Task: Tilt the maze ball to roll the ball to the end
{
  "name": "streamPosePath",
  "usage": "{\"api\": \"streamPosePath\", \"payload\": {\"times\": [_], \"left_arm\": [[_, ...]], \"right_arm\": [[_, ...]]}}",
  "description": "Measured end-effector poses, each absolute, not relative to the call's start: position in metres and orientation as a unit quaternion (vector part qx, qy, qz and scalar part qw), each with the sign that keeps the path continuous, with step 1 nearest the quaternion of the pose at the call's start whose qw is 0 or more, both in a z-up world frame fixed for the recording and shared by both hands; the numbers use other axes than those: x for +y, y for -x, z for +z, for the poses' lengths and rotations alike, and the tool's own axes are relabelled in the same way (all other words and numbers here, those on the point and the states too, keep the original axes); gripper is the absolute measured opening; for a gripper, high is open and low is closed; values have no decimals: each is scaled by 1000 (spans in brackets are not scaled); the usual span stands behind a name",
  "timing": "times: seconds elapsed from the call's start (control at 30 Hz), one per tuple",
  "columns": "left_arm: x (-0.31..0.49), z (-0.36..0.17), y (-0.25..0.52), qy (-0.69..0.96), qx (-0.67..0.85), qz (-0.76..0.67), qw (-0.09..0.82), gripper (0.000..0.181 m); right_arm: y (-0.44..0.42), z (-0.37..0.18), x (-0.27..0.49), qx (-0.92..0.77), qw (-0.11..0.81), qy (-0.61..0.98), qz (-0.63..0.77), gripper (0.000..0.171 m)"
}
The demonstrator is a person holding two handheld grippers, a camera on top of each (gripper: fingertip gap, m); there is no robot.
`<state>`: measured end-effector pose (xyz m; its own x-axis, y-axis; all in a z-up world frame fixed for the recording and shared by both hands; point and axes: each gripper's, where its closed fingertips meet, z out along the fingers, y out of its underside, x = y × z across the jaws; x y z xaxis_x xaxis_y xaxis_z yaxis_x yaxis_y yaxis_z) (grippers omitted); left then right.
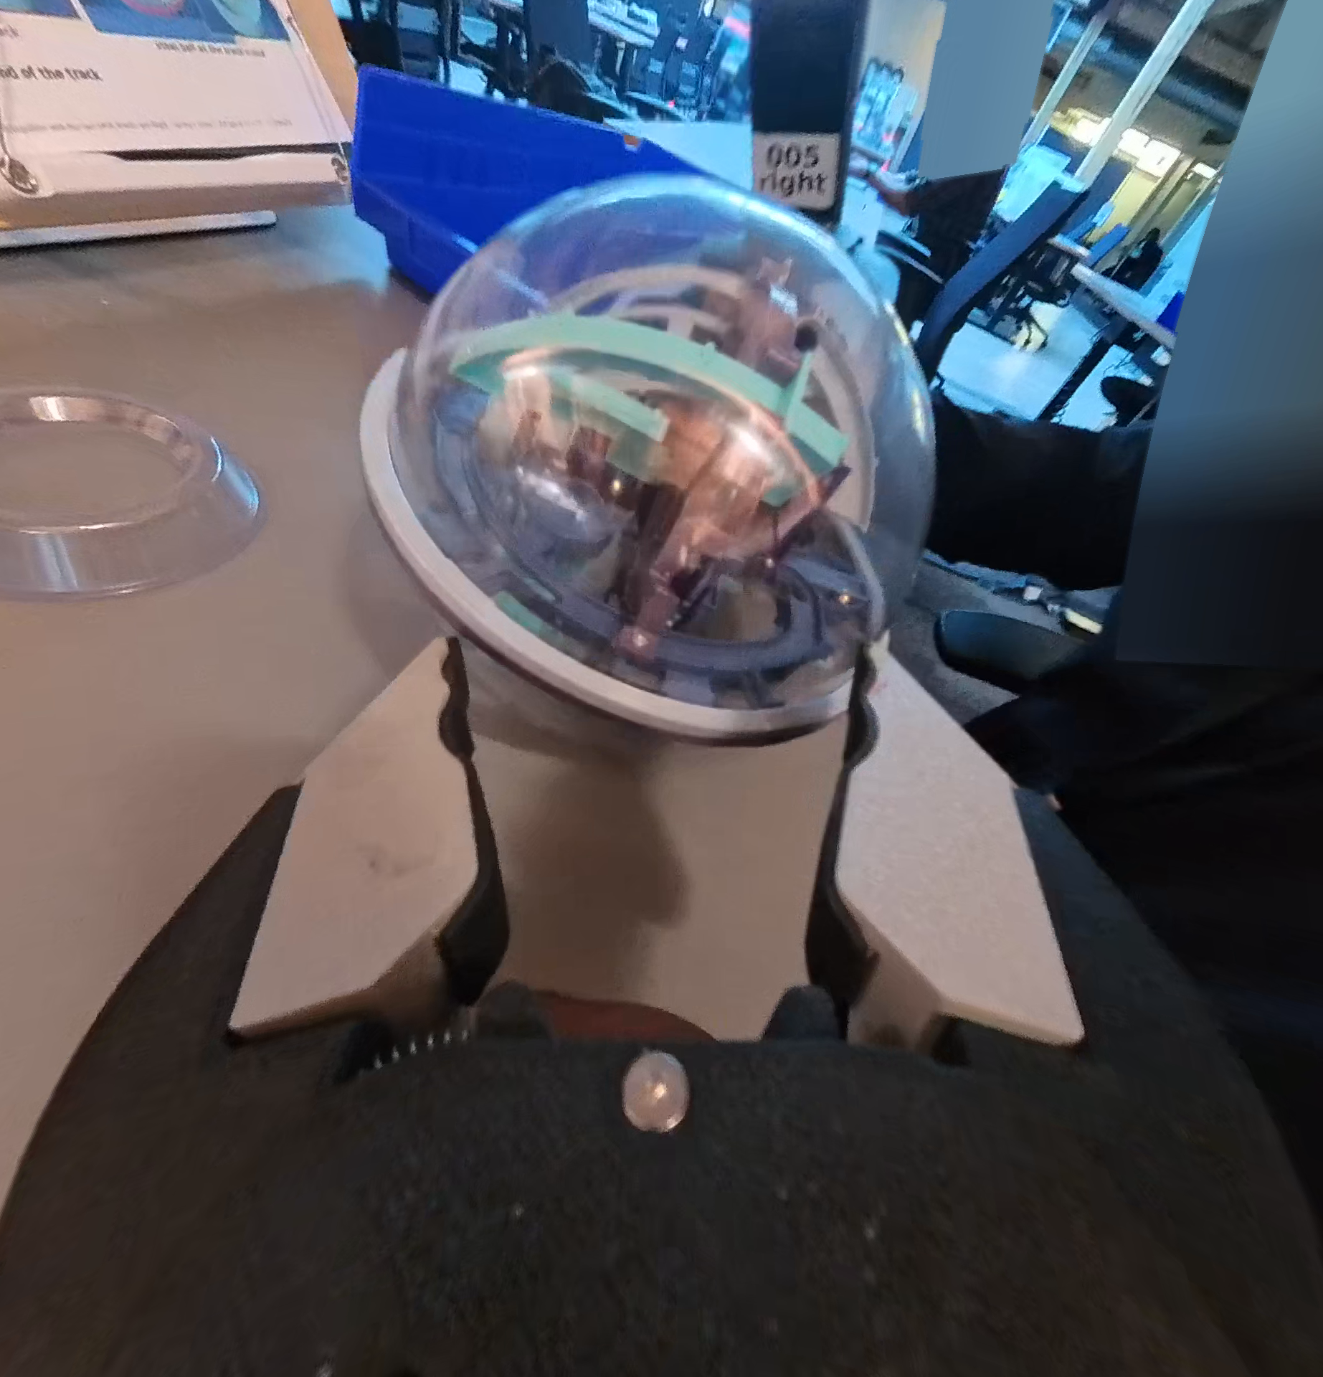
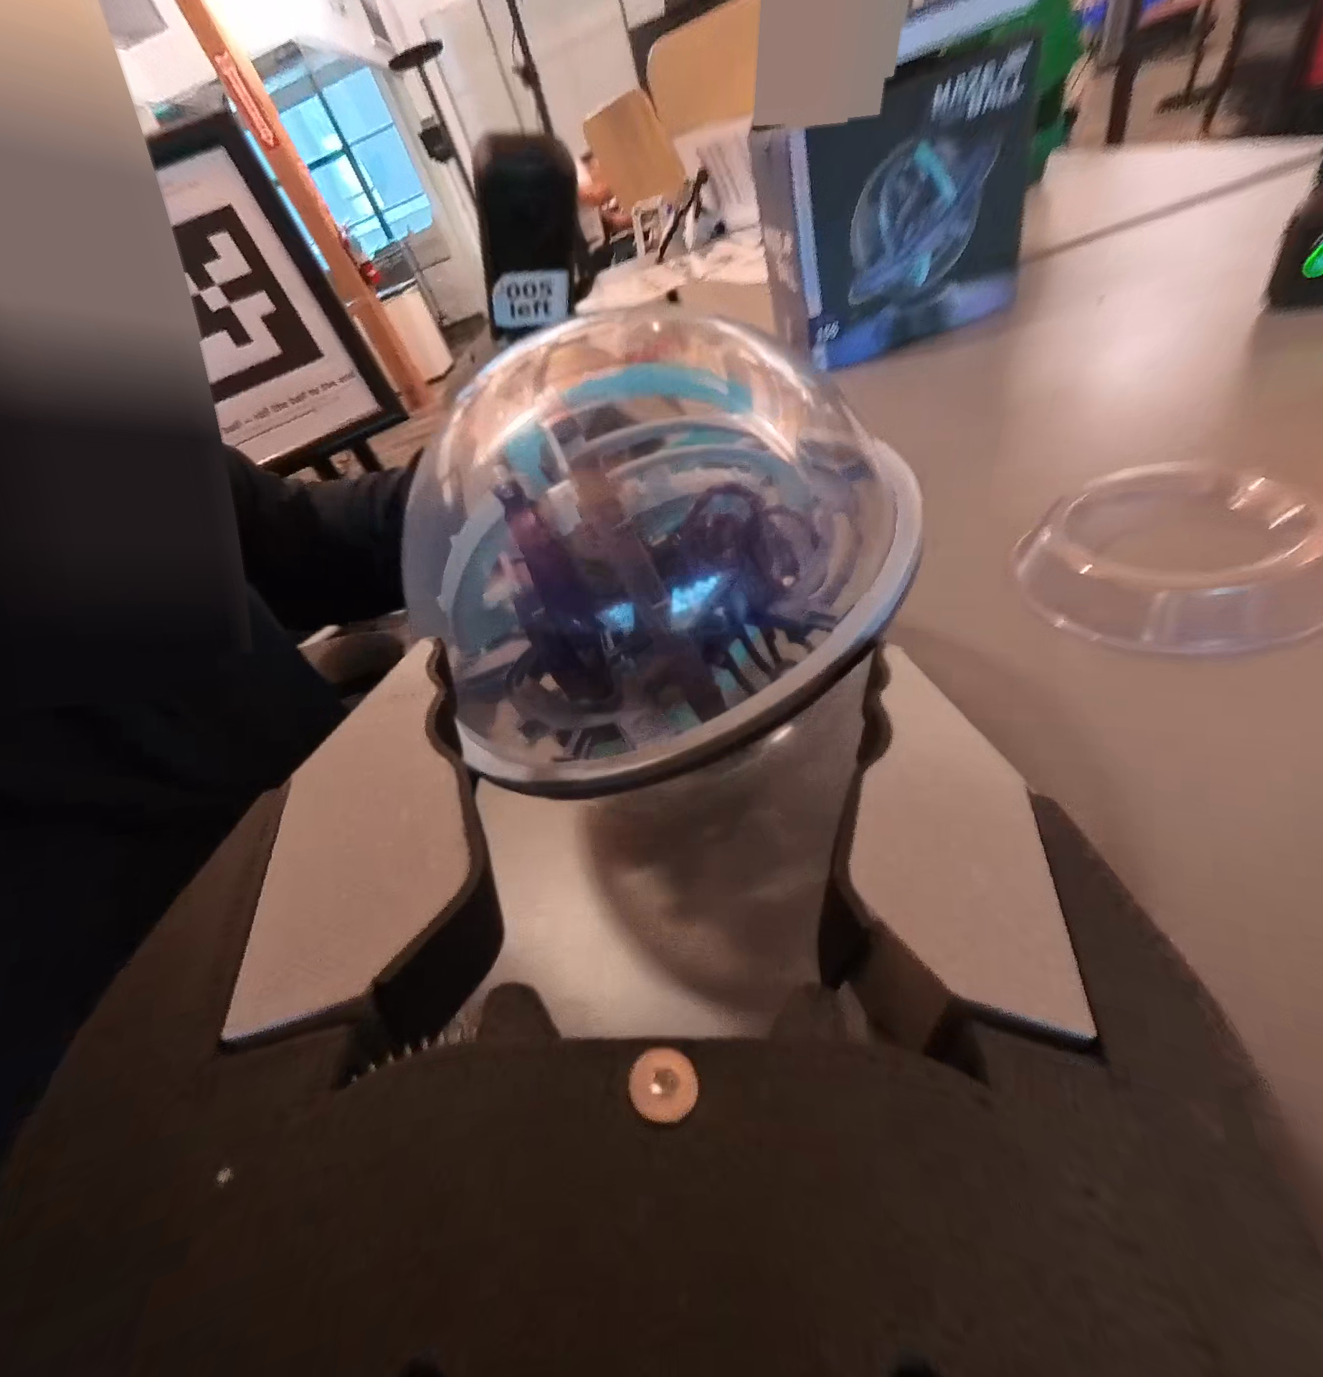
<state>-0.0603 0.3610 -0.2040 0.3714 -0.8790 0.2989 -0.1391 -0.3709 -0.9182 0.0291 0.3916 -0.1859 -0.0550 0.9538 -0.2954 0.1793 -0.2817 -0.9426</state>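
You hold the maze ball above the tabletop between both hand-held grippers, left and right, each clamped on opposite sides; its seam ring sits tilted.

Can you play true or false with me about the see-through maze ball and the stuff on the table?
1. Both grippers hold the maze ball from opposite sides. True: the left gripper and the right gripper each clamp it.
2. The maze ball sits in the clear ring stand. False: the stand lies bare on the table, apart from the ball.
3. The tracks inside the ball are bright red. False: they look teal green.
4. A blue bin stands on the table behind the ball. True.
5. A white band runs around the ball's middle. True.
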Motion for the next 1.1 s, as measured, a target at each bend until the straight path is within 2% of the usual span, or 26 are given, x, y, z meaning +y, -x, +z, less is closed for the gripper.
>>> {"api": "streamPosePath", "payload": {"times": [0.13, 0.3, 0.4, 0.57, 0.83, 1.03, 1.1], "left_arm": [[362, -212, 55, 711, 370, -429, 416, 98], [364, -206, 58, 688, 395, -412, 449, 104], [364, -210, 62, 670, 449, -345, 481, 104], [369, -219, 60, 653, 503, -269, 498, 102], [368, -225, 56, 653, 520, -264, 483, 105], [371, -223, 57, 662, 502, -294, 473, 110], [370, -221, 57, 661, 500, -304, 471, 110]], "right_arm": [[-30, -177, 393, -498, 408, 564, 518, 107], [-31, -188, 396, -507, 374, 586, 510, 107], [-30, -194, 395, -497, 358, 593, 522, 107], [-29, -191, 394, -530, 414, 559, 485, 113], [-29, -204, 390, -637, 437, 525, 357, 123], [-29, -237, 403, -732, 432, 504, 154, 144], [-30, -238, 414, -730, 456, 499, 102, 129]]}}
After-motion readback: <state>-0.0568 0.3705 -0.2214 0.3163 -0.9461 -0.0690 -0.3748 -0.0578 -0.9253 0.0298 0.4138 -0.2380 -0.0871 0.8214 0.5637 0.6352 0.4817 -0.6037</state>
